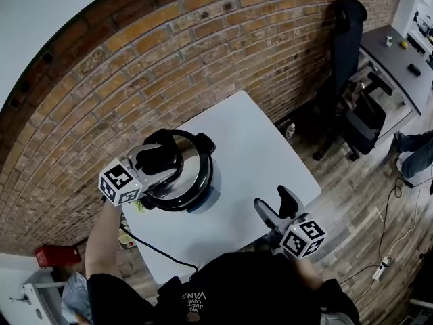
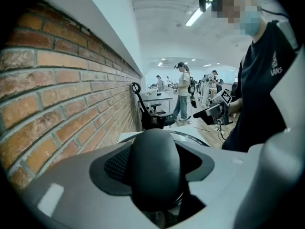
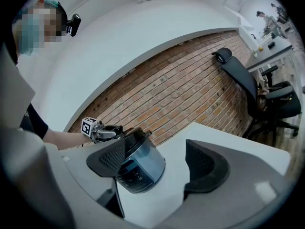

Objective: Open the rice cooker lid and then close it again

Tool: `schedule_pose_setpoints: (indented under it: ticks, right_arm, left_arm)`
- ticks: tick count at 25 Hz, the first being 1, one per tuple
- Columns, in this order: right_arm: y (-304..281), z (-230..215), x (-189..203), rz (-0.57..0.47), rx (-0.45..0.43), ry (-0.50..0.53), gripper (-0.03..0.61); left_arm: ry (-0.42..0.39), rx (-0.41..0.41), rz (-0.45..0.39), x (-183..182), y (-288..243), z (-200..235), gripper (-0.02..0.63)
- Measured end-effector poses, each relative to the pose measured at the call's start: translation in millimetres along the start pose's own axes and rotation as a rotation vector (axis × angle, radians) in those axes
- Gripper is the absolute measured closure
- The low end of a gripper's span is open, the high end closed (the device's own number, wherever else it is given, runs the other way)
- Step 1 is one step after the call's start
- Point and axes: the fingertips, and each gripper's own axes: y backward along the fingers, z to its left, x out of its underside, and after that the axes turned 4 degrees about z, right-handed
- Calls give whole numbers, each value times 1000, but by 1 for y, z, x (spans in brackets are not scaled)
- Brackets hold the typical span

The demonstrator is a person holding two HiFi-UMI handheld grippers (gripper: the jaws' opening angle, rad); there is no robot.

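"Left gripper (image 1: pixel 162 160) state?"
"Jaws spread, straddling the lid knob (image 2: pixel 155 168) of the rice cooker (image 1: pixel 193 181), which stands on the left part of the table (image 1: pixel 257 147). Right gripper (image 1: pixel 279 207): spread, empty."
"Handling?"
"Probably rigid, smooth, moderately heavy. Grasp the knob squarely."

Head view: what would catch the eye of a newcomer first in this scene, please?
The rice cooker stands on the white table beside the brick wall, its lid down. The left claw sits over the lid with the black knob between its open jaws. The right claw hangs open and empty above the table's near edge.
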Motion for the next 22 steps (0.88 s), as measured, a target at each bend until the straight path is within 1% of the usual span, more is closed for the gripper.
schedule_pose_setpoints:
  ticks: [5,9,11,15,20,22]
  right_arm:
    - [-6,6,4,19,-15,6,190]
    - [-8,7,6,35,-22,10,190]
    - [-9,9,6,40,-24,12,190]
    - [-11,10,4,42,-25,17,190]
    - [-13,9,4,47,-24,18,190]
    - [-13,8,5,50,-21,16,190]
  left_arm:
    - [-39,51,-8,1,0,-1,334]
    - [-58,65,-14,-1,-1,-2,334]
    - [-78,80,-9,-1,-1,-4,334]
    - [-138,145,11,-1,-5,-9,334]
    - [-161,196,21,5,-6,-8,334]
    - [-173,202,23,10,-6,-11,334]
